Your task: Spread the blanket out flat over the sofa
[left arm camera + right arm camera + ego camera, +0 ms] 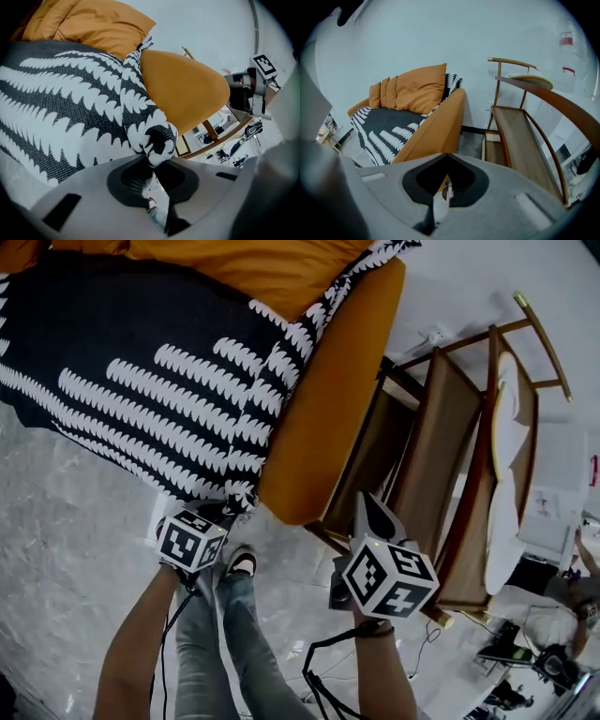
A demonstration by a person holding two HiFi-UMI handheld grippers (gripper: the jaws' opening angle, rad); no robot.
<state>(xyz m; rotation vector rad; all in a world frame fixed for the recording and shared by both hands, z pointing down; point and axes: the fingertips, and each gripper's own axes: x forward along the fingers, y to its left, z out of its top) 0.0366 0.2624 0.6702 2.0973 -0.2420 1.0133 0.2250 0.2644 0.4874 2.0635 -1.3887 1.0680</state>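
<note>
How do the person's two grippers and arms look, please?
The left gripper and right gripper are grey; each carries a white cube with black square markers. Black cables run from both. No sleeves; a dark band circles the right wrist.

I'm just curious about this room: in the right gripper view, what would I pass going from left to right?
First the black-and-white blanket → orange sofa arm → wooden rack.
</note>
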